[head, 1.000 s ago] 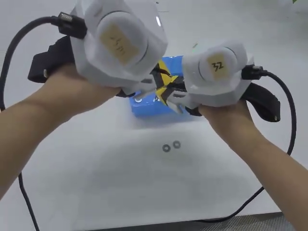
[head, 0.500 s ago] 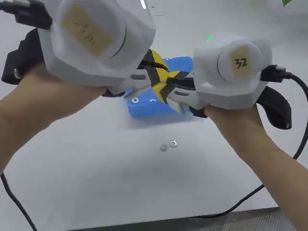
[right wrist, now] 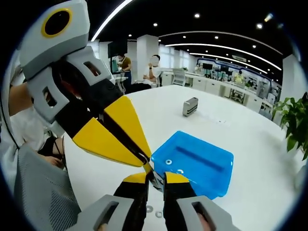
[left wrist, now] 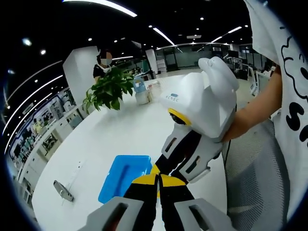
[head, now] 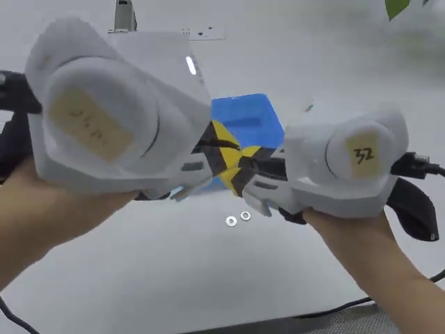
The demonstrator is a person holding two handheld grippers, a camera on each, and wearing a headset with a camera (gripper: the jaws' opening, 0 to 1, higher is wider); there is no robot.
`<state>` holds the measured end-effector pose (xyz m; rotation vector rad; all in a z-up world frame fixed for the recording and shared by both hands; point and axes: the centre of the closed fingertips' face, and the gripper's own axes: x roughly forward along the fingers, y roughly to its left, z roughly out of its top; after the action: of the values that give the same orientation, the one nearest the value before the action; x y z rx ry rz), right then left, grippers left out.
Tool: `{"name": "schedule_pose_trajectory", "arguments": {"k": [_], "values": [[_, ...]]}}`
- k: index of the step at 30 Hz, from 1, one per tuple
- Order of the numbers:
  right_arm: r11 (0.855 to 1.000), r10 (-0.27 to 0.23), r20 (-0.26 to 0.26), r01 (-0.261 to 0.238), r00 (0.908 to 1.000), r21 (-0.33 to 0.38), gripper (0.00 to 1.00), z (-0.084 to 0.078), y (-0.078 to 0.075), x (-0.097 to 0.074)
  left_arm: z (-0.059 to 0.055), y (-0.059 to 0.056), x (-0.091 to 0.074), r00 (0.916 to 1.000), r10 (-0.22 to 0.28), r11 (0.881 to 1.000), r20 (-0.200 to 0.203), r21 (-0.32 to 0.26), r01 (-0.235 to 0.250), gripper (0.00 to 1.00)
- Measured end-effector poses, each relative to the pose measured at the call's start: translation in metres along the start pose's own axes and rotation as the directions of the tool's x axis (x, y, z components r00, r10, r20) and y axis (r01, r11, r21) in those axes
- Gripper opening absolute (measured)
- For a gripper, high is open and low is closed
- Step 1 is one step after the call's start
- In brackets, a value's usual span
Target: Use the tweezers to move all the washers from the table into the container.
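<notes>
Both grippers are held tip to tip above the white table [head: 174,278]. My left gripper [left wrist: 159,181] has its yellow jaws pressed together on the thin metal tweezers [right wrist: 153,177]. My right gripper [right wrist: 155,183] meets it head-on and is shut on the tweezers' tip end. In the head view the left gripper [head: 224,158] and right gripper [head: 242,174] hover over the near edge of the blue container [head: 245,115]. Two washers [head: 238,219] lie side by side on the table just below the tips. Two more washers [right wrist: 173,166] rest inside the container [right wrist: 204,161].
A small metal block [right wrist: 190,106] stands on the table beyond the container. A potted plant [left wrist: 108,89] sits at the far side. A black cable [head: 421,167] trails from the right gripper. The table's near edge [head: 278,323] meets a grey chair.
The joined grippers have risen toward the head camera and drawn back from over the container to its near edge. The camera has also shifted. The two table washers have not moved.
</notes>
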<state>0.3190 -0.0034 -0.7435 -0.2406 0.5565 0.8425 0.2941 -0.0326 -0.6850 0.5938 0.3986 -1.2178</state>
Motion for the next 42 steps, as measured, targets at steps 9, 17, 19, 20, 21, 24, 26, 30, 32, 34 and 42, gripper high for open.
{"name": "schedule_pose_trajectory", "arguments": {"k": [9,17,19,20,21,24,26,30,32,34,42], "values": [[0.999,0.033,-0.045,-0.031,0.9984,0.04,0.08,-0.023,0.011,0.003,-0.015,-0.016,0.007,0.9986,-0.047,0.997,-0.025,-0.067,0.045,0.0],[0.996,0.064,-0.084,-0.059,0.9944,0.06,0.08,-0.037,0.014,0.006,-0.024,-0.023,0.012,0.9959,-0.07,0.995,-0.058,-0.07,0.066,0.0],[0.996,0.068,-0.087,-0.063,0.9938,0.065,0.08,-0.038,0.015,0.007,-0.025,-0.023,0.012,0.9953,-0.072,0.995,-0.064,-0.071,0.068,0.0],[0.996,0.071,-0.089,-0.065,0.9935,0.067,0.08,-0.038,0.016,0.007,-0.026,-0.024,0.012,0.9951,-0.074,0.995,-0.066,-0.071,0.069,0.0],[0.996,0.067,-0.085,-0.062,0.9941,0.064,0.08,-0.038,0.016,0.008,-0.026,-0.023,0.012,0.9954,-0.072,0.995,-0.064,-0.073,0.067,0.0],[0.995,0.07,-0.082,-0.064,0.9942,0.071,0.09,-0.038,0.016,0.008,-0.027,-0.023,0.011,0.9953,-0.071,0.995,-0.066,-0.079,0.066,0.0],[0.995,0.072,-0.083,-0.066,0.9939,0.074,0.09,-0.037,0.016,0.008,-0.027,-0.023,0.01,0.9947,-0.071,0.995,-0.074,-0.075,0.066,0.0],[0.996,0.07,-0.088,-0.064,0.9937,0.061,0.08,-0.038,0.017,0.008,-0.027,-0.024,0.01,0.9942,-0.071,0.996,-0.081,-0.063,0.066,0.0],[0.996,0.068,-0.083,-0.062,0.9942,0.067,0.08,-0.038,0.017,0.008,-0.027,-0.024,0.011,0.9945,-0.071,0.995,-0.076,-0.068,0.066,0.0],[0.994,0.07,-0.077,-0.063,0.9946,0.088,0.08,-0.038,0.016,0.008,-0.027,-0.024,0.011,0.9945,-0.072,0.995,-0.076,-0.07,0.066,0.0],[0.993,0.071,-0.081,-0.063,0.9941,0.097,0.08,-0.039,0.015,0.007,-0.026,-0.023,0.013,0.9932,-0.076,0.995,-0.088,-0.064,0.071,0.0]]}}
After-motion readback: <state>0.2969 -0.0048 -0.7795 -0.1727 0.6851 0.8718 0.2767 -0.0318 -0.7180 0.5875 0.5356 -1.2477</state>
